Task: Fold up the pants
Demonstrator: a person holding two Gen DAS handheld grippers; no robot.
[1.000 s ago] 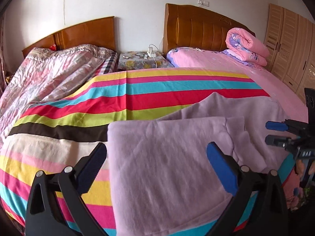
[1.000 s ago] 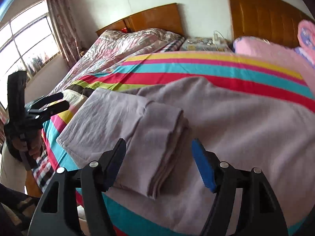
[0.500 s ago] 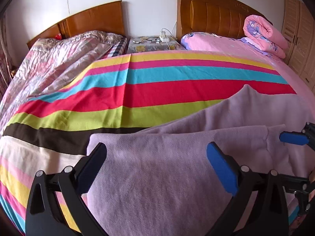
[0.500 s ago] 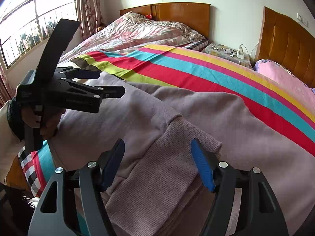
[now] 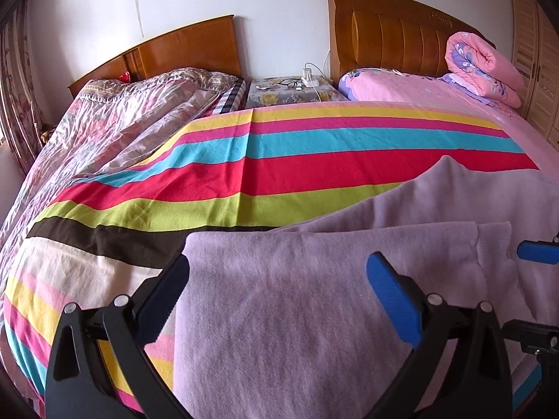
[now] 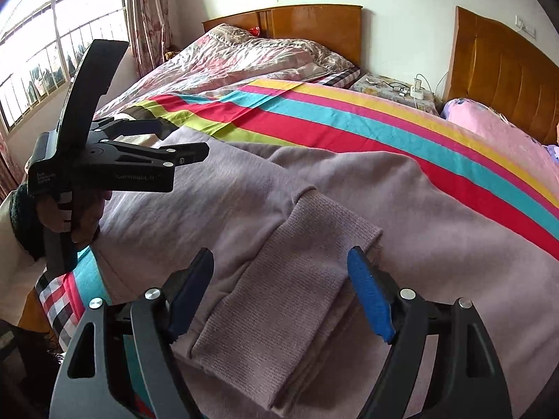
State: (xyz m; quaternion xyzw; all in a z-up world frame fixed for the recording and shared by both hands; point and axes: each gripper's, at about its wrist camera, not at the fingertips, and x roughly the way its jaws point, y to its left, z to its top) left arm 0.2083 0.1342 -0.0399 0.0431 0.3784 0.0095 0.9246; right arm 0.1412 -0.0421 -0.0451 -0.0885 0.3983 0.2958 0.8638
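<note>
Lilac pants [image 5: 297, 300] lie folded over on the striped bedspread [image 5: 314, 171]. In the right wrist view the pants [image 6: 401, 209] spread wide, with the ribbed cuffs [image 6: 300, 279] stacked on top near me. My left gripper [image 5: 279, 289] is open and empty, just above the left edge of the folded pants; it also shows in the right wrist view [image 6: 181, 143]. My right gripper [image 6: 279, 286] is open and empty, its jaws on either side of the ribbed cuffs. Its blue fingertips [image 5: 538, 251] show at the right edge of the left wrist view.
A second bed with a floral quilt [image 5: 115, 122] lies to the left. A nightstand [image 5: 293, 90] stands between two wooden headboards. A rolled pink quilt [image 5: 482, 66] and wardrobe [image 5: 541, 70] are at the far right. A window [image 6: 42, 45] is on the left wall.
Both grippers have drawn closer to the pants and to each other. The right gripper now straddles the ribbed cuffs. Both stay open.
</note>
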